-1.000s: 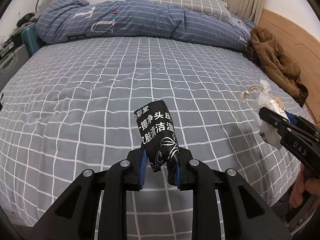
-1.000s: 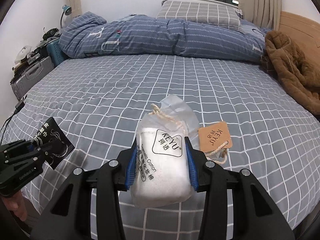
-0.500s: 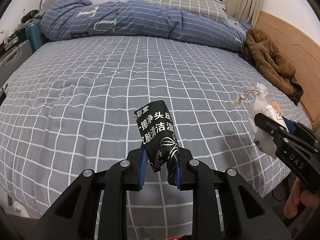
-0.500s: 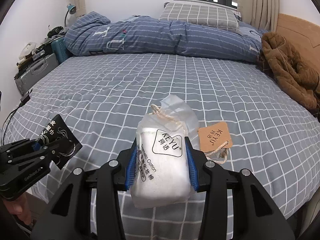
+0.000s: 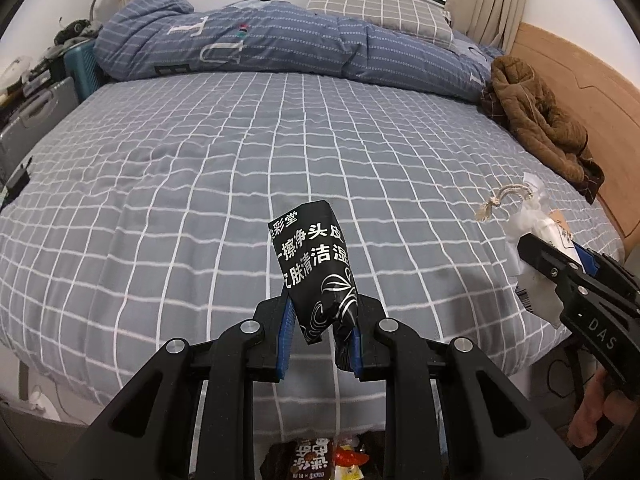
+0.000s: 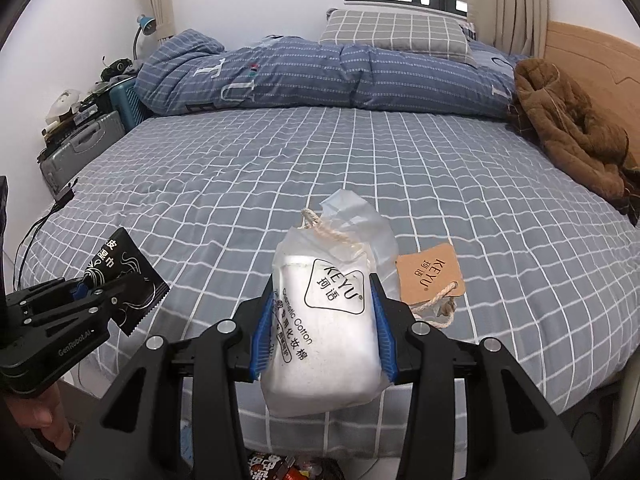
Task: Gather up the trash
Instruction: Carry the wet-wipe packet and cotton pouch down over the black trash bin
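Observation:
My left gripper [image 5: 320,332] is shut on a black wet-wipe packet [image 5: 314,268] with white Chinese print, held up over the near edge of the bed. It also shows in the right wrist view [image 6: 120,276] at the left. My right gripper [image 6: 322,332] is shut on a white plastic bag of cotton pads [image 6: 328,320] marked KEYU, with a rope tie and a brown paper tag [image 6: 430,274]. In the left wrist view that bag [image 5: 536,256] sits at the right. Snack wrappers [image 5: 320,460] lie below the grippers at the bottom edge; they also show in the right wrist view [image 6: 280,468].
The bed [image 5: 200,168] has a grey checked sheet. A blue striped duvet [image 5: 280,48] and a checked pillow [image 5: 380,8] lie at the far side. A brown jacket [image 5: 540,120] lies by the wooden headboard [image 5: 580,80]. Suitcases [image 6: 84,144] stand at the left.
Both grippers have drawn back from the bed toward its near edge, each still holding its item. The wrappers below have come into view.

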{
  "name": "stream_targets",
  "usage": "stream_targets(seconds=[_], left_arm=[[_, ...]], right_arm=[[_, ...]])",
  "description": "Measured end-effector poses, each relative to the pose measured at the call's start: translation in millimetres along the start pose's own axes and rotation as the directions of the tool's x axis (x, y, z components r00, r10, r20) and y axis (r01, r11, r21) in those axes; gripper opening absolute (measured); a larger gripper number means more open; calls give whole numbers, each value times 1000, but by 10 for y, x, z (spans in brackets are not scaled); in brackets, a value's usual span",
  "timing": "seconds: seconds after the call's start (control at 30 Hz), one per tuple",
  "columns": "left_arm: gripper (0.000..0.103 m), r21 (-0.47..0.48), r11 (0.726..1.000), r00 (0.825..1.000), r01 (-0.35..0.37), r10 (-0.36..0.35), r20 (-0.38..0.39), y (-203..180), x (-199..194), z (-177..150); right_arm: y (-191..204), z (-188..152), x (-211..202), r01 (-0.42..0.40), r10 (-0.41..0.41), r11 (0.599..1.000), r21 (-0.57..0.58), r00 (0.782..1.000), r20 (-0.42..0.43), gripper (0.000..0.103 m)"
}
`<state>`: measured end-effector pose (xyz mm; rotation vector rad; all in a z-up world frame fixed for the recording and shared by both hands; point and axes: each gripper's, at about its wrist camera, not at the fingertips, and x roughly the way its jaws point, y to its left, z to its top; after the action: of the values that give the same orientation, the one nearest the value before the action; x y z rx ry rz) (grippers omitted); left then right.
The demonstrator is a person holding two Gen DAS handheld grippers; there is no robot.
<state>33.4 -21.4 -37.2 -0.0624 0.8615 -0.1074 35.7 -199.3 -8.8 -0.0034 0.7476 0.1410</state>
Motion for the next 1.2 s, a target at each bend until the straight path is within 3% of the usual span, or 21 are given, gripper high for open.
stream_targets(seconds=[0.53,0.93,1.2], left_arm=[[21,-6,1000,1000,1,-1,8,-15,-374,-453],[21,-18,1000,999,-4,4,-35,-1,-561,-922],[21,-27,1000,995,-16,14,-98,58,-633,-1357]], right_arm=[[142,-417,-413,-6,7,1000,12,1000,-17,41],[314,-842,-618,-24,24,1000,8,998,-61,41],[424,-1247,-692,-32,31,999,-3,990,-134,41]])
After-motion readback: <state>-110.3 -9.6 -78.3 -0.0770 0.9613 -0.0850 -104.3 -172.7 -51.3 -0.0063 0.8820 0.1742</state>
